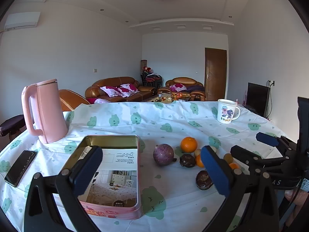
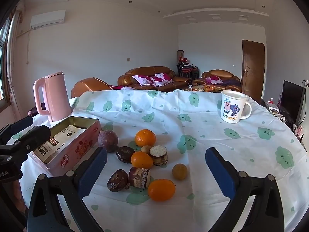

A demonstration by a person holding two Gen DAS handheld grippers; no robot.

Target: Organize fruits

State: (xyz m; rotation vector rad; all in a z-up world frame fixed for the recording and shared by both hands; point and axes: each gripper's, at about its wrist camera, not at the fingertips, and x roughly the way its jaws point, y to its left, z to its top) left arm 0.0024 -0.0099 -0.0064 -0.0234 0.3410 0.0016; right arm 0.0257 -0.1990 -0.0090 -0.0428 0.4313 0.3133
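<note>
Both grippers hover over the table with jaws spread wide and nothing held: the left gripper (image 1: 152, 172) sits above the open pink tin (image 1: 114, 176), the right gripper (image 2: 156, 171) above the pile. The fruits lie loose on the cloud-print tablecloth (image 2: 212, 127) just right of the tin: a purple passion fruit (image 2: 107, 141), a round orange (image 2: 145, 137), a nearer orange (image 2: 161, 189) and dark cake rolls (image 2: 139, 177).

Both your tongs spread wide, holding nothing.
Left tongs (image 1: 152, 171) and right tongs (image 2: 156, 171) tilt slightly downward, side by side.
</note>
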